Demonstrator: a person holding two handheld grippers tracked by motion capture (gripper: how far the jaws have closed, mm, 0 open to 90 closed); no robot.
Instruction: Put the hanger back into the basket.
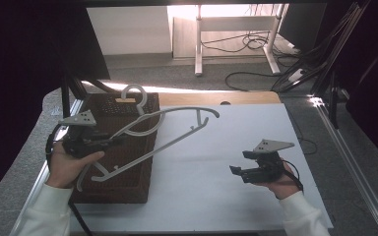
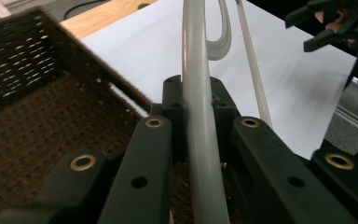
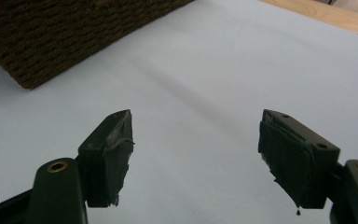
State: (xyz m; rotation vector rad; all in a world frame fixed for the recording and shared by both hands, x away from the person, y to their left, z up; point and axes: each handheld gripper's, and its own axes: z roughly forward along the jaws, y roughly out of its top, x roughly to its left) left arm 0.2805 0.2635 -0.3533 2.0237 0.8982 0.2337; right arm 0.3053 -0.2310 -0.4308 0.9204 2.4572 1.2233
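A grey plastic hanger (image 1: 177,138) is held tilted above a dark wicker basket (image 1: 128,172), its hook (image 1: 133,93) at the basket's far rim. My left gripper (image 1: 115,140) is shut on one arm of the hanger over the basket. In the left gripper view the grey bar (image 2: 198,116) runs straight up between the jaws of that gripper (image 2: 196,88). My right gripper (image 1: 239,162) is low over the white table at the right. Its jaws stand wide apart (image 3: 198,140) with nothing between them.
The basket (image 2: 28,116) stands on the table's left side, and its corner (image 3: 51,37) lies ahead of the right gripper. A white sheet (image 1: 216,147) covers the table. A wooden strip (image 1: 216,97) runs along the far edge. Cables and desk legs lie on the floor beyond.
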